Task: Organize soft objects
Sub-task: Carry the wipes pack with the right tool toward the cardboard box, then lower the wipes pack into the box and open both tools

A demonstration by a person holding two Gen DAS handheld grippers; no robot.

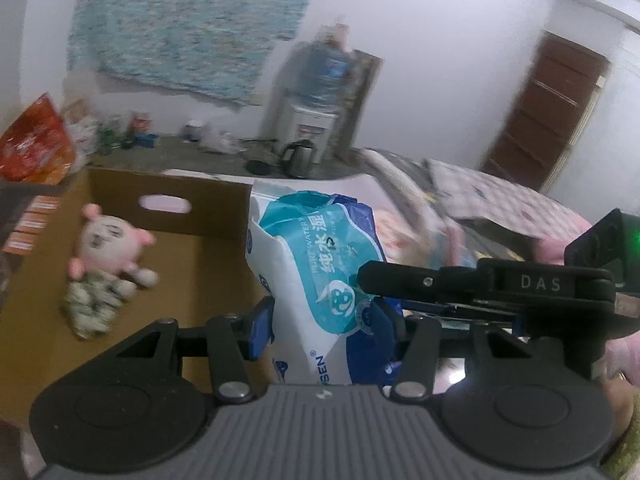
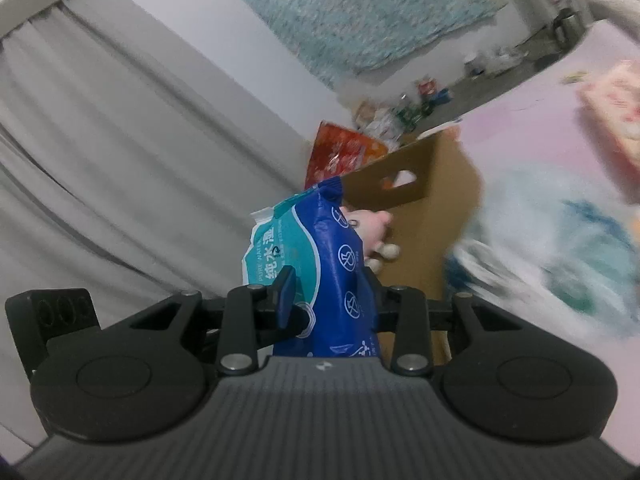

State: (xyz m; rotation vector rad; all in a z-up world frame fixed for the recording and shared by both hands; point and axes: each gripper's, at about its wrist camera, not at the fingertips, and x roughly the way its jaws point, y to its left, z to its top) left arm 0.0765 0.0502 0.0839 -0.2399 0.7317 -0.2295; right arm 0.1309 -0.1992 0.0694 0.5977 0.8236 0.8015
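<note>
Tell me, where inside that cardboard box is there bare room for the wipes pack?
The cardboard box has bare floor between the pink plush doll and the wall beside the wipes pack, below the handle cutout. The doll's corner is taken. Outside the box, the bed looks cluttered.

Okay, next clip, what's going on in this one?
A person is tidying soft things into a cardboard box. Both tongs grip one pack of wet wipes: the left tongs pinch its lower part and the right tongs clamp the same pack from the other side. The pack is held in the air beside the box's open top. A pink plush toy already lies inside the box. Another pack lies blurred on the pink bed.
</note>
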